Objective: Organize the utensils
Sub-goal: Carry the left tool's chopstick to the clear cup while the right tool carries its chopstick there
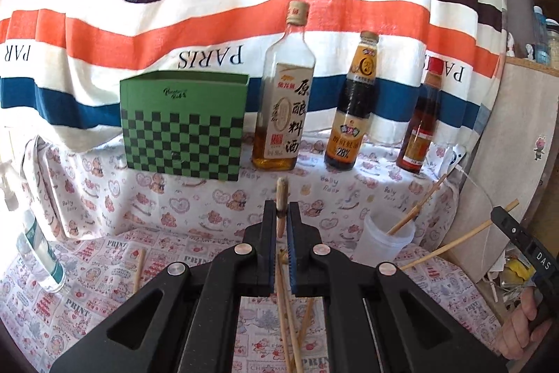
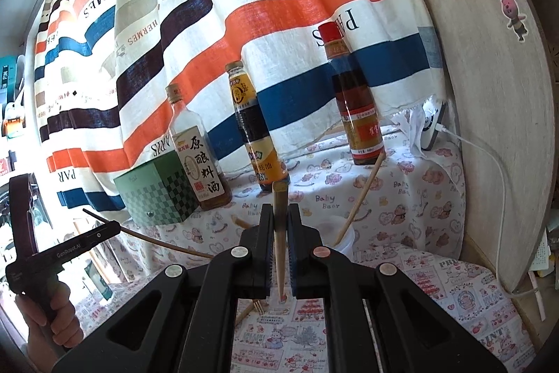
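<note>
My left gripper (image 1: pixel 281 210) is shut on a wooden chopstick (image 1: pixel 280 198) that sticks up past its fingertips. My right gripper (image 2: pixel 280 210) is shut on another wooden chopstick (image 2: pixel 279 226); it also shows in the left wrist view (image 1: pixel 503 215) at the far right with its chopstick (image 1: pixel 454 243). A translucent white cup (image 1: pixel 387 238) stands on the table to the right of my left gripper with one chopstick (image 1: pixel 417 210) leaning in it; in the right wrist view the cup (image 2: pixel 344 242) is just right of my gripper. Loose chopsticks (image 1: pixel 290 313) lie on the cloth below my left gripper.
A green checkered box (image 1: pixel 183 128) and three sauce bottles (image 1: pixel 283 93) (image 1: pixel 353 107) (image 1: pixel 421 124) stand on a raised shelf at the back before a striped curtain. A clear bottle (image 1: pixel 38 247) stands at the left. A wooden panel (image 2: pixel 489 93) and white cable (image 2: pixel 496 170) bound the right side.
</note>
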Demonstrator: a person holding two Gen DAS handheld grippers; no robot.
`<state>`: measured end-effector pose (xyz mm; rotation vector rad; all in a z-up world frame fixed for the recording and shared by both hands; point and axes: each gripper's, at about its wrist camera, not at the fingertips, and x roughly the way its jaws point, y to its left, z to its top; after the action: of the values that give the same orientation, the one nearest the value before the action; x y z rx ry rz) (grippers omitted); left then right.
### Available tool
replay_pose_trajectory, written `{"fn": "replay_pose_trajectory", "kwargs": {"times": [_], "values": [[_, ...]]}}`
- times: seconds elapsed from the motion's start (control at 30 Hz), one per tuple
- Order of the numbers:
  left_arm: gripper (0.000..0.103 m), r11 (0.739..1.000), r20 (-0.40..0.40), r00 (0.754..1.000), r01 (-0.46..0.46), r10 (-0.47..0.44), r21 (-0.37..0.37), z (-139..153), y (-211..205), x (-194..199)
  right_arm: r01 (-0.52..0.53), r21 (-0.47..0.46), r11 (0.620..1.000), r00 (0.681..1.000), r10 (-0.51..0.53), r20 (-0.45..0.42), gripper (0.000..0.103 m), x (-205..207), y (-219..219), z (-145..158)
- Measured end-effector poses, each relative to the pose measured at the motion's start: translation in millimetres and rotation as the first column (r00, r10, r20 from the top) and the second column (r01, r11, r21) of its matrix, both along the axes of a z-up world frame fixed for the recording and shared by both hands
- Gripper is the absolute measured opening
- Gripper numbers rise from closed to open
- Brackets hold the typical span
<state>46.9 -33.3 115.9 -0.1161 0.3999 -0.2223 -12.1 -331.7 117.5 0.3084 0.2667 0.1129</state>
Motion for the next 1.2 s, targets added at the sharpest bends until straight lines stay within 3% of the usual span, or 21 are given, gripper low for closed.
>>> {"fn": "replay_pose_trajectory", "kwargs": {"times": [0.2,0.3,0.37,0.47,0.6,0.8,1.2], "values": [[0.004,0.994,0.032,0.995,0.093,-0.091,-0.062,40,-20,4,0.067,-0.053,0.996,0.995,-0.062,0.078,0.008,11,-9,49],[0.004,0.958,0.011,0.967,0.252,-0.253,-0.140,52,-35,15,0.097,-0.047,0.994,0.991,-0.092,0.099,0.008,24,-12,57],[0.004,0.971,-0.003,0.978,0.205,-0.207,-0.121,55,-50,19,0.127,-0.042,0.991,0.988,-0.122,0.097,0.008,34,-13,54],[0.004,0.969,0.006,0.976,0.218,-0.218,-0.115,53,-68,21,0.138,-0.009,0.990,0.990,-0.138,0.040,0.008,49,-19,41],[0.004,0.970,0.019,0.978,0.211,-0.210,-0.120,49,-85,32,0.127,-0.064,0.990,0.992,-0.125,0.036,0.008,54,-19,24],[0.004,0.971,0.046,0.976,0.216,-0.212,-0.101,38,-109,48,0.079,0.048,0.996,0.996,-0.077,-0.043,0.008,64,-38,-4],[0.005,0.978,-0.048,0.977,0.207,-0.209,-0.039,-12,-135,72,0.089,0.129,0.988,0.985,-0.068,-0.156,0.008,89,-64,-34]]}}
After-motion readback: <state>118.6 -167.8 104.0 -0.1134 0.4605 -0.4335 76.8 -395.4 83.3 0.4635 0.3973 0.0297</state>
